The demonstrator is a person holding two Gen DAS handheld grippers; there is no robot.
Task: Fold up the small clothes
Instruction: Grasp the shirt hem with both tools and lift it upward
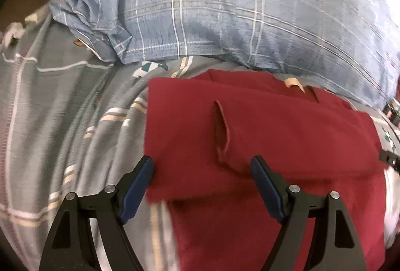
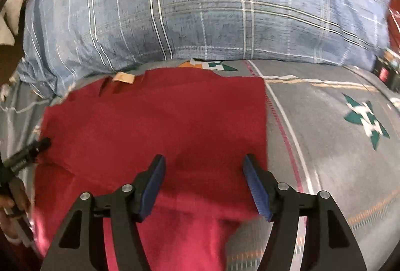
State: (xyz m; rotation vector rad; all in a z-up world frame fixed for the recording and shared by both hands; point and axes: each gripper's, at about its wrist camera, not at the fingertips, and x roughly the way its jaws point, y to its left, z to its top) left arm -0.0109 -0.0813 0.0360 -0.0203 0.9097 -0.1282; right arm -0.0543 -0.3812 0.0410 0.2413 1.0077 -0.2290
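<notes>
The red garment (image 1: 262, 136) is laid flat on the grey bed cover (image 1: 62, 100), below the blue pillow (image 1: 225, 8). Its near edge is flanked by the left tool (image 1: 202, 171) and right tool (image 2: 203, 168), both spread wide and empty.

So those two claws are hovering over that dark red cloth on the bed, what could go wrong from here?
1. The dark red folded garment has a raised pucker; pressing on could set a crease.
2. It lies on a soft grey patterned bedsheet, so an open left claw or right claw might pinch the sheet too.
3. The blue checked pillow sits close behind, leaving little room.
</notes>
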